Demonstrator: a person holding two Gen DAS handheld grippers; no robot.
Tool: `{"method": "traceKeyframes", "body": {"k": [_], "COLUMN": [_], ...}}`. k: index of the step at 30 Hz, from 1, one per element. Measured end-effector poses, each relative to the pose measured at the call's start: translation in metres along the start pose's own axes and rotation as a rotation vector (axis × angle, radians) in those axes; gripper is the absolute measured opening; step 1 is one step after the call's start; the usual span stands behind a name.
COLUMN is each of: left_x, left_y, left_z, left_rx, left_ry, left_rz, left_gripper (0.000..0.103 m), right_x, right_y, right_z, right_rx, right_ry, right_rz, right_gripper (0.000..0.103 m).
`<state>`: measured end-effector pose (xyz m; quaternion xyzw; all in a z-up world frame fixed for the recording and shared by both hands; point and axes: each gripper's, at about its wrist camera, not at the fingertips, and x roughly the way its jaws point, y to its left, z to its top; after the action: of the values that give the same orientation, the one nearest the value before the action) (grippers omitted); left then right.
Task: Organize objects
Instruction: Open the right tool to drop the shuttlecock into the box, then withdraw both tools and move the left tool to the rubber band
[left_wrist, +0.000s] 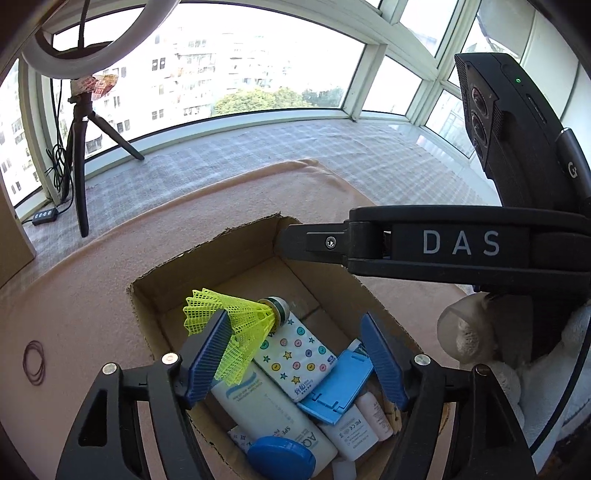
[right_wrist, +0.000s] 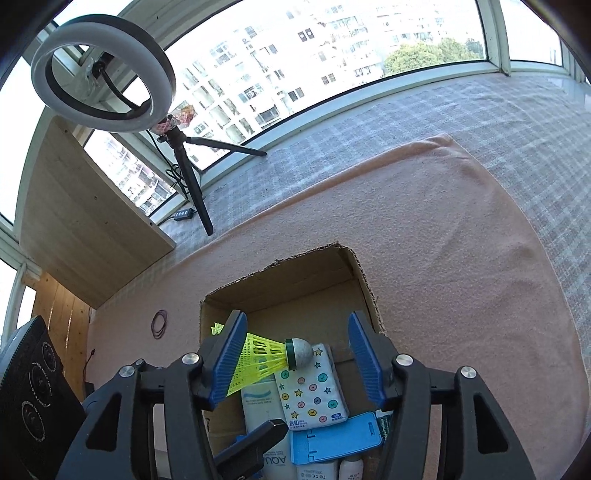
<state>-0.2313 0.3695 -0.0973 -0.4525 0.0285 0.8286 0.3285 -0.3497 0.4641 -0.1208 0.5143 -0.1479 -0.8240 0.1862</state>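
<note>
The left gripper (left_wrist: 295, 354) hung spread over the cardboard box (left_wrist: 147, 314), the yellow shuttlecock (left_wrist: 236, 325) against its left pad, apparently just dropped. The right gripper (right_wrist: 295, 362) gaped empty too. Next, rubber bands (left_wrist: 34, 362) leftward probably needed collecting.

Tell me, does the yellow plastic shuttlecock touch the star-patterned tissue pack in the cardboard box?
Cannot tell. In both wrist views the shuttlecock overlaps the tissue pack, but neither shows contact or a gap.

"DAS" on right gripper (left_wrist: 461, 242); "AQUA" on white tube (right_wrist: 275, 459).
</note>
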Motion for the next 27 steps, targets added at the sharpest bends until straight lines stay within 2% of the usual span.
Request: {"method": "traceKeyframes", "body": {"k": [5,10,20,27], "left_x": [-0.009,-0.014,-0.033,-0.055], "left_y": [0.005,0.013,0.039,0.063], "left_z": [0.002,0.003,-0.002,-0.013], "left_rx": [-0.012,-0.03,-0.057,-0.076], "left_ry": [-0.028,-0.035,-0.056,-0.07], "left_rz": [-0.031,-0.048,0.005,0.056], "left_gripper": [0.084,0.085,0.086,0.086], "right_x": [-0.002,-0.004,-0.004,-0.01], "right_y": [-0.001,0.0,-0.006,0.004], "right_z": [-0.001,-0.003,-0.01,-0.017], "right_rx": [0.005,-0.004,0.012,-0.017], "right_ry": [-0.003,-0.002,0.005,-0.009], "right_rz": [0.006,0.01,0.007,0.001], "right_gripper": [0.054,0.054,0.054,0.054]}}
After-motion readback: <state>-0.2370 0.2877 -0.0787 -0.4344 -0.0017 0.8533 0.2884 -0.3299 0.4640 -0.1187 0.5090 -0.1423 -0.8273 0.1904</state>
